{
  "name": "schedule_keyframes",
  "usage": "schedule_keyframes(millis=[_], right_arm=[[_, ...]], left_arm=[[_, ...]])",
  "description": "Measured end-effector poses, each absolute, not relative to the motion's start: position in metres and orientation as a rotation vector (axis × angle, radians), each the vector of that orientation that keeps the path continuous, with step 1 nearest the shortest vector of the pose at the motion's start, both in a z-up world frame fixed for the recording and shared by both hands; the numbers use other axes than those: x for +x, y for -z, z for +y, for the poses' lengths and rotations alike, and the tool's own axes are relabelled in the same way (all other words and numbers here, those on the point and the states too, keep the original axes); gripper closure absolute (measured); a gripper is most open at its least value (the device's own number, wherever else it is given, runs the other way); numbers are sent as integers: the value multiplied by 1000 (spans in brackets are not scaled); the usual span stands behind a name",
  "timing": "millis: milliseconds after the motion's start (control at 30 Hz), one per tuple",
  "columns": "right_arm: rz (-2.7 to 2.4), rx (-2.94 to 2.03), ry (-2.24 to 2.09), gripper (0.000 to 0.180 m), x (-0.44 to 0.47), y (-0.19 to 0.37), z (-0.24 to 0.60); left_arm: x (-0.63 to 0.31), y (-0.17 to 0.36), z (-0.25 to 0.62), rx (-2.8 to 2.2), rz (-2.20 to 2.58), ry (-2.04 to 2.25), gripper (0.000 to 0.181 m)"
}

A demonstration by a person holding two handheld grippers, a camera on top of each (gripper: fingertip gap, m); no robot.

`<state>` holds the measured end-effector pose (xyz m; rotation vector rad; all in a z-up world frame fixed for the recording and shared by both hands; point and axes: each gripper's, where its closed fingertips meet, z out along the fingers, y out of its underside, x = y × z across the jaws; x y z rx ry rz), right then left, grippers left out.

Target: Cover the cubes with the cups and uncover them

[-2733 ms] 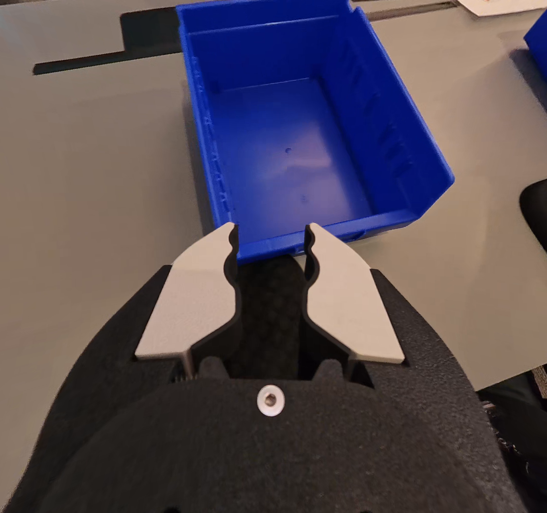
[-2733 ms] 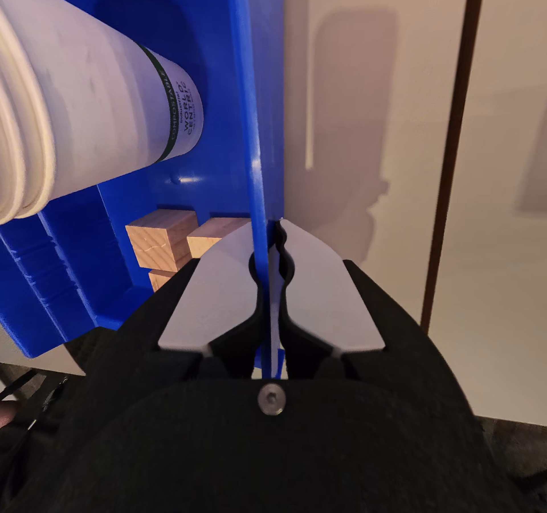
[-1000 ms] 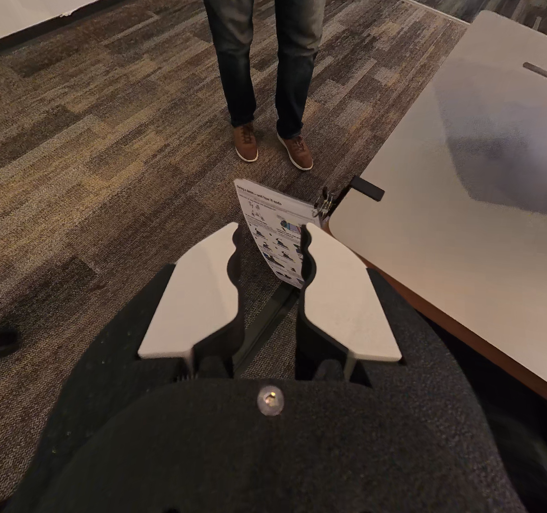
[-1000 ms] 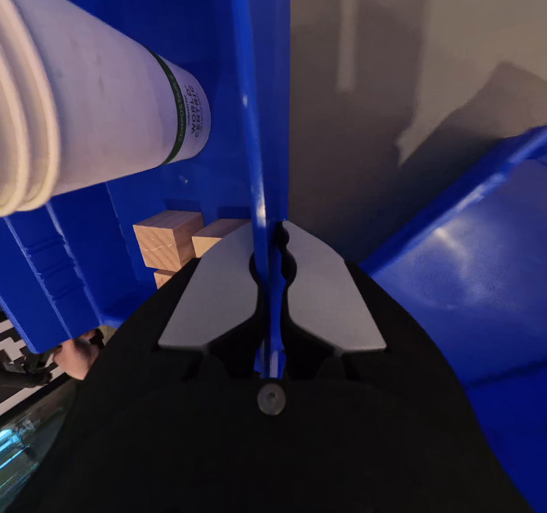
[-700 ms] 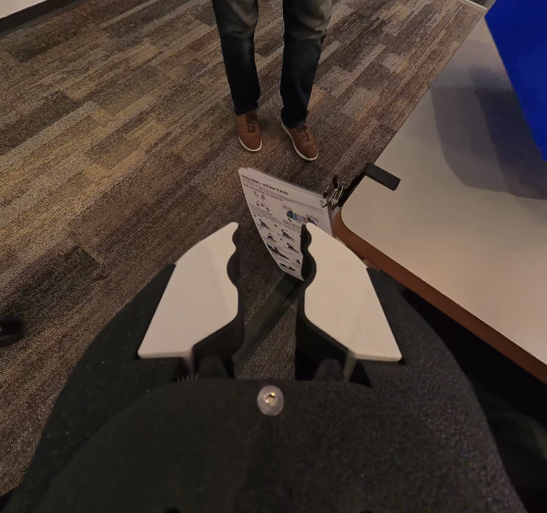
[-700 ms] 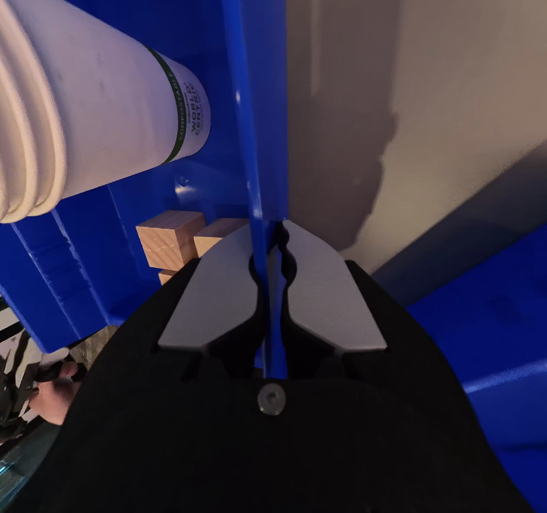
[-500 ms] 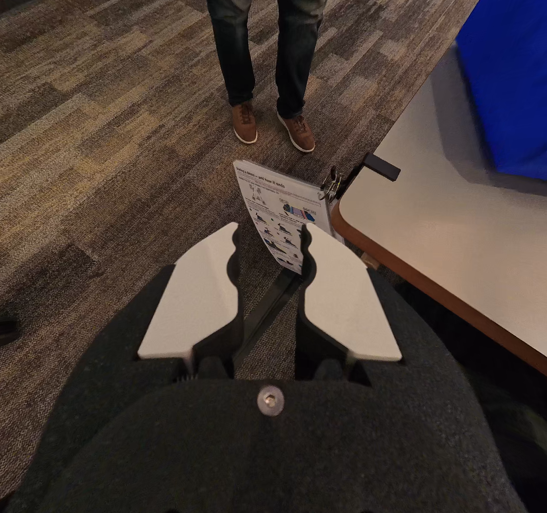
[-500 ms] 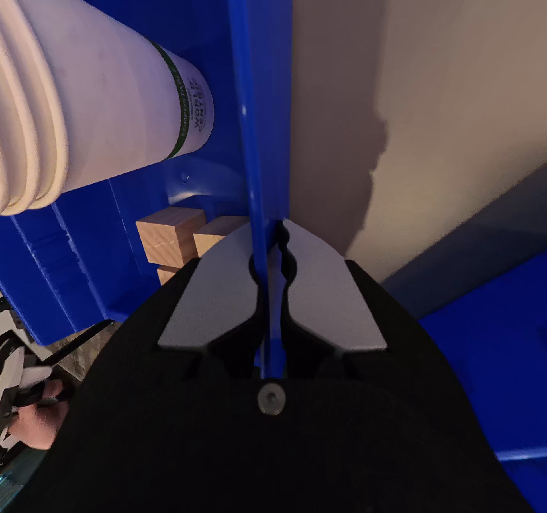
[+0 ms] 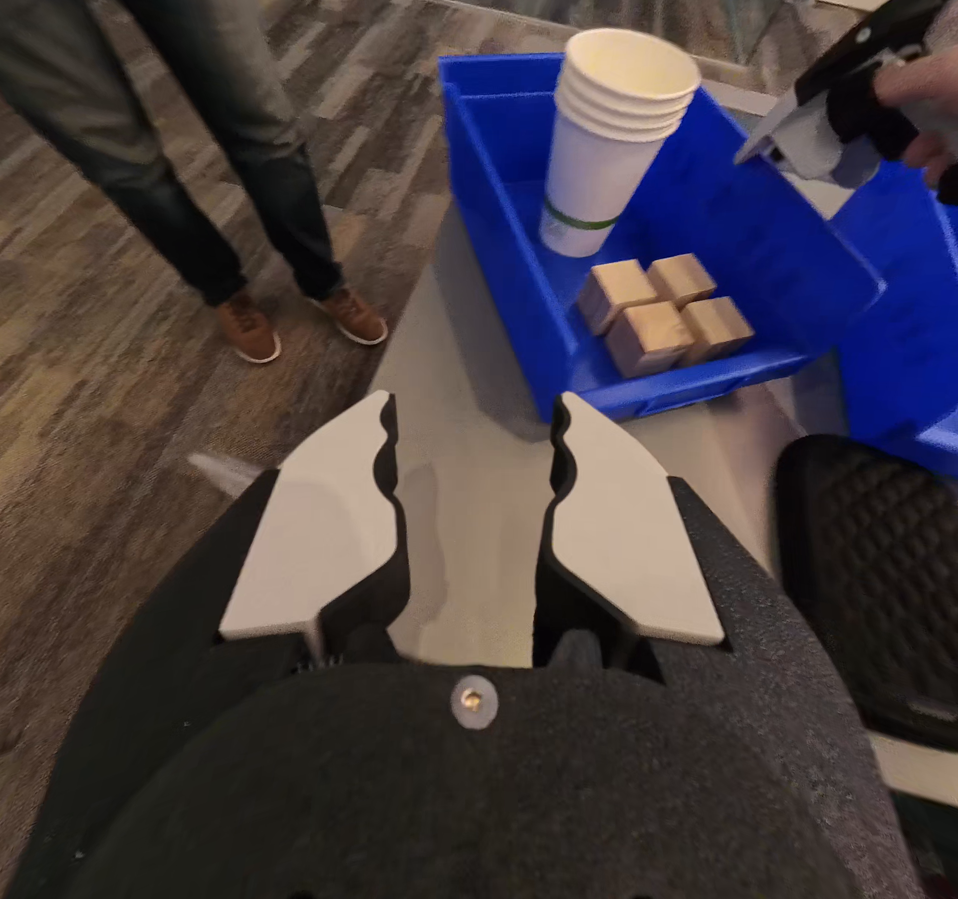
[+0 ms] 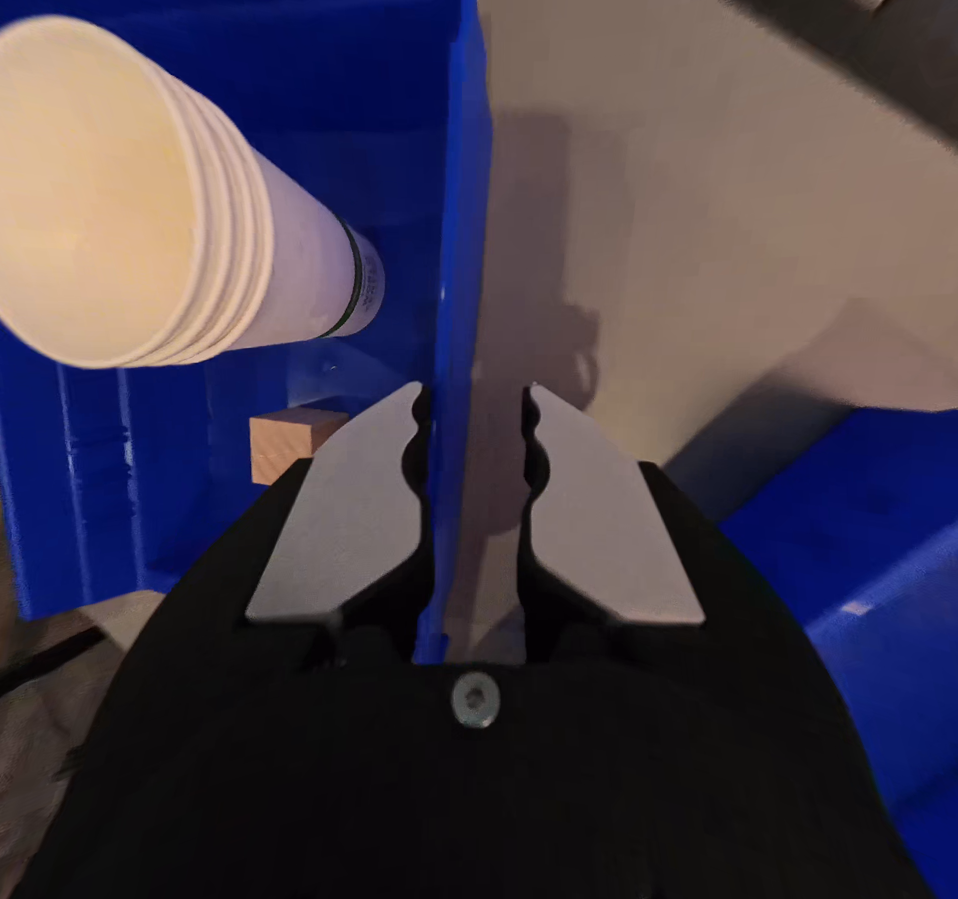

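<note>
In the left wrist view, the left gripper [image 9: 474,451], a black body with two pale grey fingers, fills the lower half of the frame with its jaws spread apart and nothing between them, only the pale grey tabletop [image 9: 466,490] showing through the gap. Above and right of centre an open blue plastic bin [image 9: 497,262] sits on that tabletop near its edge, and inside it a stack of nested white paper cups [image 9: 606,137] with a green band near the base stands mouth up, tilted toward the upper right. Just below the stack, in the lower end of the bin, four light wooden cubes [image 9: 663,314] sit packed together in a square, touching one another. At the upper right edge the right gripper [image 9: 751,150] reaches to the far wall of the bin, held by a person's hand [image 9: 923,112]. A second blue bin [image 9: 907,345] lies at the right edge beside the first, with a black mesh object [image 9: 871,578] below it. On the left a person in dark trousers and brown shoes [image 9: 300,324] stands on the striped carpet [image 9: 93,355]. In the right wrist view, the right gripper [image 10: 474,397] has its fingers parted and straddling the bin's blue wall [image 10: 459,252], the left finger close against it and the right one standing clear; the cup stack [image 10: 171,210] leans at the upper left with one wooden cube [image 10: 285,438] visible below it
</note>
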<state>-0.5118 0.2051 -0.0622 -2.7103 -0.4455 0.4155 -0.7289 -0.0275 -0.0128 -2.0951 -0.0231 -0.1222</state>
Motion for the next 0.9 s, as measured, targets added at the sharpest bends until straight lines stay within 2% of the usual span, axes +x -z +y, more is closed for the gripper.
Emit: schedule_keyframes(millis=[67, 200, 433, 500, 533, 867, 900], right_arm=[[-487, -2619, -331, 135, -499, 37, 213], [-562, -2448, -304, 130, -472, -12, 208], [-681, -2323, -253, 129, -395, -44, 154], [-681, -2328, -230, 129, -365, -42, 138], [-676, -2351, -200, 129, -346, -39, 131], [-310, -2569, -98, 126, -188, 14, 83], [-277, -2591, -105, 124, -182, 20, 78]], left_arm=[[-710, 11, -2, -2096, 7, 129, 121], [-691, 31, 37, -2201, 53, 78, 117], [-697, 78, 63, -2365, 95, -40, 129], [-701, 90, 66, -2409, 115, -55, 133], [-701, 92, 68, -2419, 128, -37, 129], [-744, 104, 99, -2513, 302, -163, 162], [-749, 103, 104, -2519, 322, -183, 160]])
